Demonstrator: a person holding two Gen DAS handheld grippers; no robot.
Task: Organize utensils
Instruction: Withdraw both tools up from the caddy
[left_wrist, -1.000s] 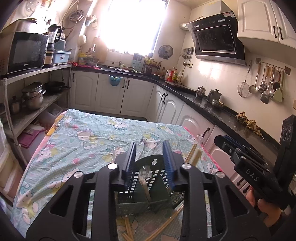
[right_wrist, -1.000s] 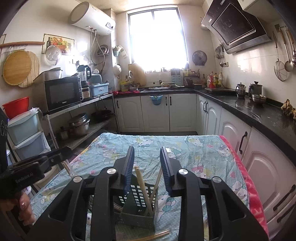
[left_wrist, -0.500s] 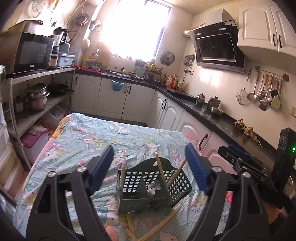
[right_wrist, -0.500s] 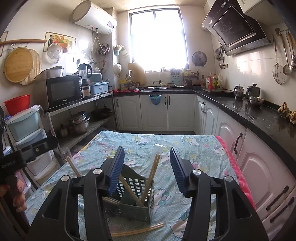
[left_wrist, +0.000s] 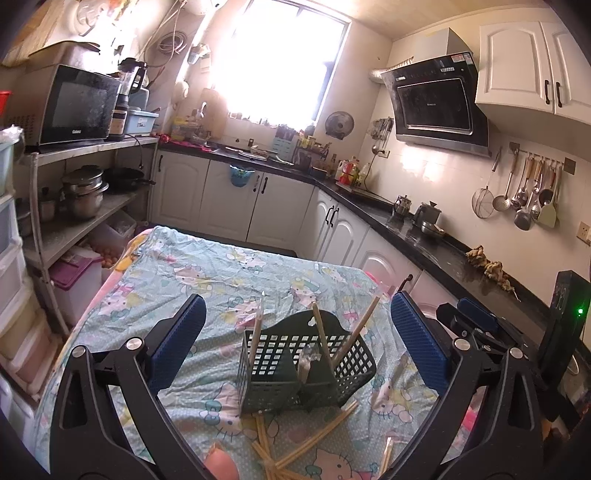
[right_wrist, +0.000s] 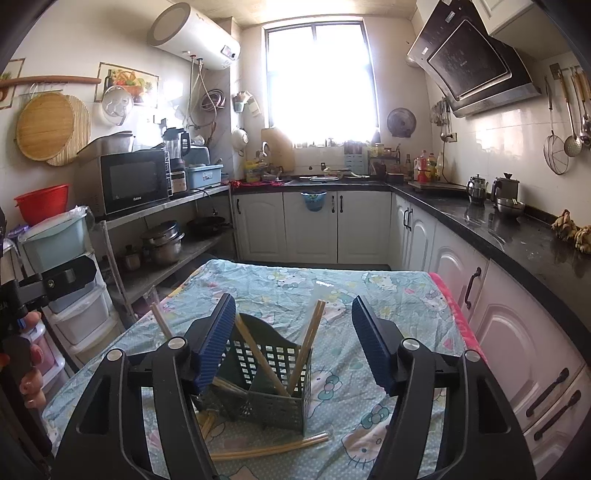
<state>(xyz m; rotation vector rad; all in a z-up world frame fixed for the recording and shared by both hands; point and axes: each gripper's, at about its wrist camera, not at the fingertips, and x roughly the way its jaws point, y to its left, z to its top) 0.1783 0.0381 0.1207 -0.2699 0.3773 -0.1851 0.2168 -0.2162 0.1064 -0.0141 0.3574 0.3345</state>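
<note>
A: Left hand-held gripper (left_wrist: 295, 349)?
B: Spread wide, nothing between its blue pads (left_wrist: 177, 347), low in the frame above the desk (left_wrist: 207, 266).
A: Right hand-held gripper (right_wrist: 293, 345)?
B: Also wide apart, empty.
A: Task items?
B: Dark green basket (left_wrist: 303, 369) stands lower center on the cartoon-print cloth (left_wrist: 155, 295). At least 3 chopsticks (left_wrist: 320, 339) lean upright inside it. More loose chopsticks (left_wrist: 314, 439) lie on the cloth just in front of the basket, toward the bottom edge.
A: Right view?
B: Same basket (right_wrist: 269, 384) between the fingers, 2 sticks (right_wrist: 308, 347) crossing inside, 1 pair (right_wrist: 266, 450) flat below it.
</note>
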